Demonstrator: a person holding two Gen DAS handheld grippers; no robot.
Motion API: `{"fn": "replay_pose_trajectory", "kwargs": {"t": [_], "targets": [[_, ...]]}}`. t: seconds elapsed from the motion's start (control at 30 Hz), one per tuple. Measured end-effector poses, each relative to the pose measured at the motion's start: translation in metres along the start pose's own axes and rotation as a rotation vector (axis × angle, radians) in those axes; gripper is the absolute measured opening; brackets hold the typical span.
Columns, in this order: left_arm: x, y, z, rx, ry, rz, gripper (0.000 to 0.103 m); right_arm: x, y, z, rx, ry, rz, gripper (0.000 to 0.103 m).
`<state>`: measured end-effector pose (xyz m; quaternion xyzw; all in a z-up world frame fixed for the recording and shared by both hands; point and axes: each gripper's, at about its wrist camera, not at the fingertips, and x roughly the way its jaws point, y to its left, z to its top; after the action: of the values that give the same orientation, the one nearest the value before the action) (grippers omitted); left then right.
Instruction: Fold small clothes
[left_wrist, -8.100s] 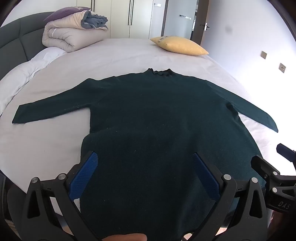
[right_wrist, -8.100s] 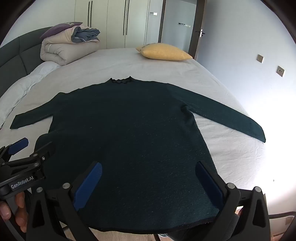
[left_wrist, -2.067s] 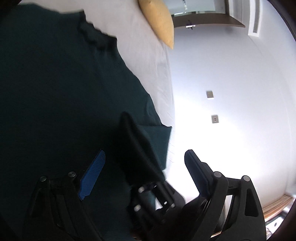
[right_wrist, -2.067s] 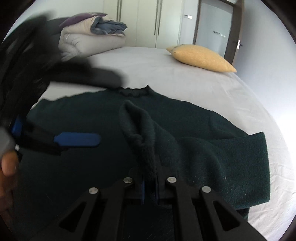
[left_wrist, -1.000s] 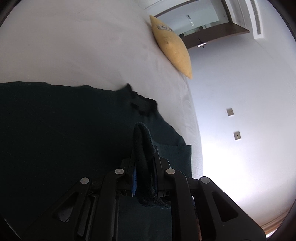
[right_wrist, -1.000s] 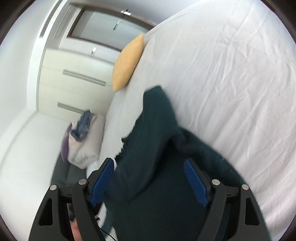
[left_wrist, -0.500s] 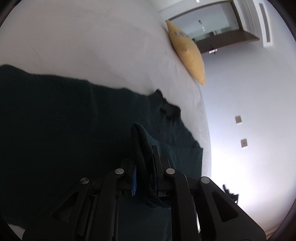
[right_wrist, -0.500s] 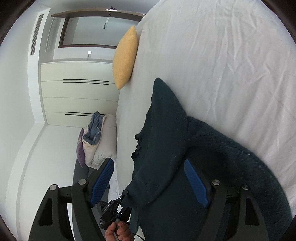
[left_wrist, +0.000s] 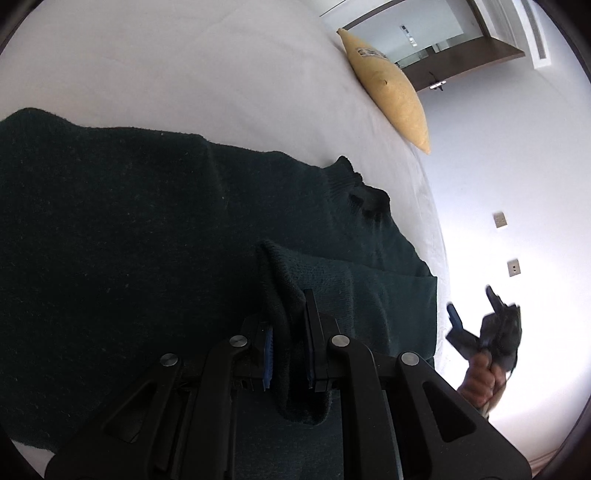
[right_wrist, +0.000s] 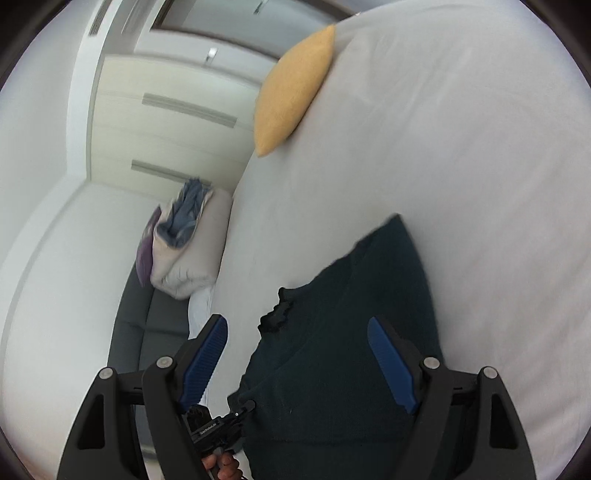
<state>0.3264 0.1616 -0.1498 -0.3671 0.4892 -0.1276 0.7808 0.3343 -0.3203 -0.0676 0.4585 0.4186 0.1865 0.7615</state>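
A dark green knit sweater lies spread on the white bed, its frilled collar toward the pillow side. One sleeve is folded in across the body. My left gripper is shut on the end of that sleeve, a bunch of knit standing up between its blue pads. In the right wrist view the sweater fills the lower middle. My right gripper hangs open above it, nothing between its fingers. It also shows small in the left wrist view, off the bed's edge.
A yellow pillow lies at the far side of the bed. A folded duvet stack sits by the grey headboard. White wardrobes and a wall with switch plates border the bed.
My left gripper sank a little with the sleeve end held. The right gripper, open, pulled away from the sweater and turned; more of the bed and wardrobe now shows in its view.
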Motion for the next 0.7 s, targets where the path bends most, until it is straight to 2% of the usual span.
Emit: {"fn": "replay_pose_trajectory", "kwargs": {"t": [0.2, 0.27, 0.4, 0.57, 0.7], "targets": [[-0.002, 0.005, -0.007, 0.039, 0.034, -0.008, 0.012, 0.042, -0.025, 0.021, 0.017, 0.075, -0.073, 0.065], [-0.003, 0.009, -0.009, 0.043, 0.043, -0.008, 0.012, 0.049, -0.036, 0.021, 0.022, 0.099, -0.115, 0.047], [-0.005, 0.013, -0.006, 0.024, 0.043, -0.019, 0.012, 0.038, -0.04, 0.011, 0.052, 0.131, -0.062, 0.046], [-0.004, 0.007, -0.001, 0.058, 0.034, 0.004, 0.012, 0.033, -0.03, -0.027, -0.034, 0.241, -0.087, 0.046], [-0.011, 0.006, 0.002, 0.072, 0.015, 0.021, 0.012, 0.021, -0.031, -0.05, -0.04, 0.253, -0.085, 0.046]]}}
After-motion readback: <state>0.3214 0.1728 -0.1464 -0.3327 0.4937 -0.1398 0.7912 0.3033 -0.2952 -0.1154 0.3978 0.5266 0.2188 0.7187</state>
